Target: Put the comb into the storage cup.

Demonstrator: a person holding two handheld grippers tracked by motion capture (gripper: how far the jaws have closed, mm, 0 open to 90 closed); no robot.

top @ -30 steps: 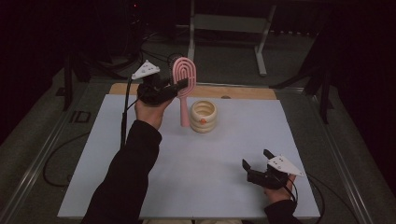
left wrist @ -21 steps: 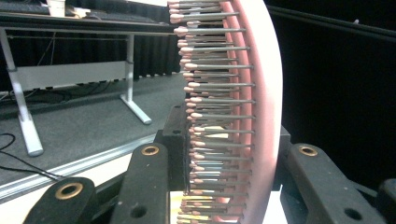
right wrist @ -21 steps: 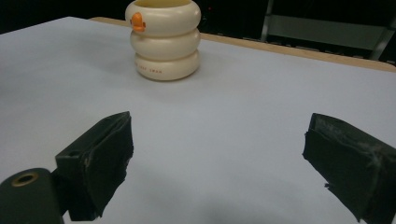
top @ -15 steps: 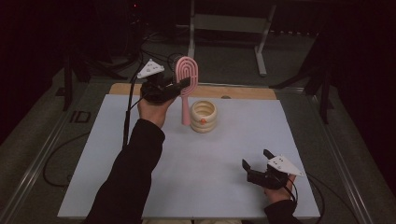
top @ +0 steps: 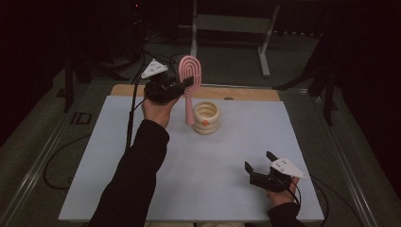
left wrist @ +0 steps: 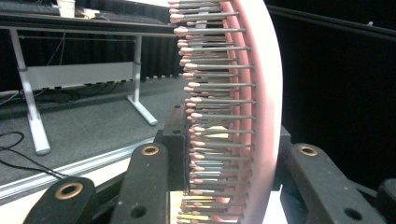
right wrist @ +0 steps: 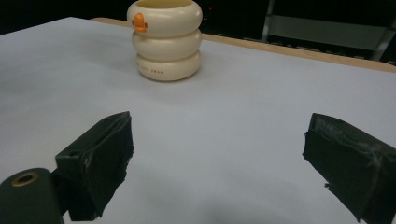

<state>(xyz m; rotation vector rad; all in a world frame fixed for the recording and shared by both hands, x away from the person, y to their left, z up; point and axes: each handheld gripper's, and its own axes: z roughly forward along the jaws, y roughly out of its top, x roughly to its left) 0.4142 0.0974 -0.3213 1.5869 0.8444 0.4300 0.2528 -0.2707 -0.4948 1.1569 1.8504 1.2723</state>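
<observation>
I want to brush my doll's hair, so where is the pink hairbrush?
In the high view, the pink hairbrush is held upright in the left hand-held gripper at the table's far side, just left of the cream ringed cup.

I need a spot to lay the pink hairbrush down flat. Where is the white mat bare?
Bare: the wide stretch of white mat between the cream ribbed cup and the right tool, and the mat's right part beyond the cup. Crowded: the far middle, where the left tool holds the pink hairbrush beside the cup.
</observation>
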